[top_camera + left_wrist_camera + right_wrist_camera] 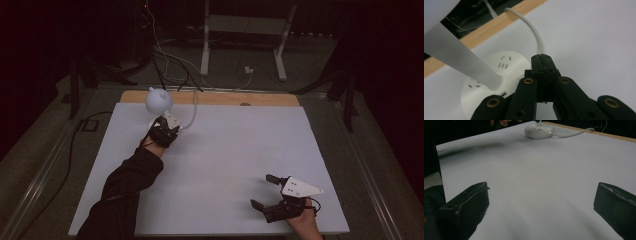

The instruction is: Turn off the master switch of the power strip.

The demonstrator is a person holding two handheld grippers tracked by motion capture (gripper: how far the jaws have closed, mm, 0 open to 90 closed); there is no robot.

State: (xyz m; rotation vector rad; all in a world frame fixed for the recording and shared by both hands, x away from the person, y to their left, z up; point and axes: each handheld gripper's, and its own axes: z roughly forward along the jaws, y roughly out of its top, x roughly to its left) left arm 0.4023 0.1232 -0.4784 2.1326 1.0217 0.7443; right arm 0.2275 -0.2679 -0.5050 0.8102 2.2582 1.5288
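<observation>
Desk lamp [158, 100] at the far left of the tabletop [225, 150]: smooth matte white plastic, rounded bulb-like head with a small nub on top, as the high view shows. In the left gripper view its round, flat, puck-shaped base [511, 66] is glossy off-white, with small groups of short grey slot marks on top and a tapering white stem [461, 58] rising from a socket in the base. A round white cable [534, 32] curves off the base over the far edge.

Tabletop is a flat matte white sheet laid on a light wood board [210, 97], whose wood strip shows along the far edge.

Left hand-held gripper [167, 129]: black plastic with brass-coloured rivets, ridged pads, jaws clenched tip to tip with nothing between them. Tips sit just beside the lamp base, on the cable side; cannot tell if they touch it. Dark sleeve [125, 190] behind it.

Right hand-held gripper [264, 190]: near right corner of the tabletop, jaws spread wide, released, holding nothing, well apart from the lamp. Grey three-cornered plate on top. Bare white sheet between its jaws in the right gripper view.

No readable brand, label or writing anywhere.
</observation>
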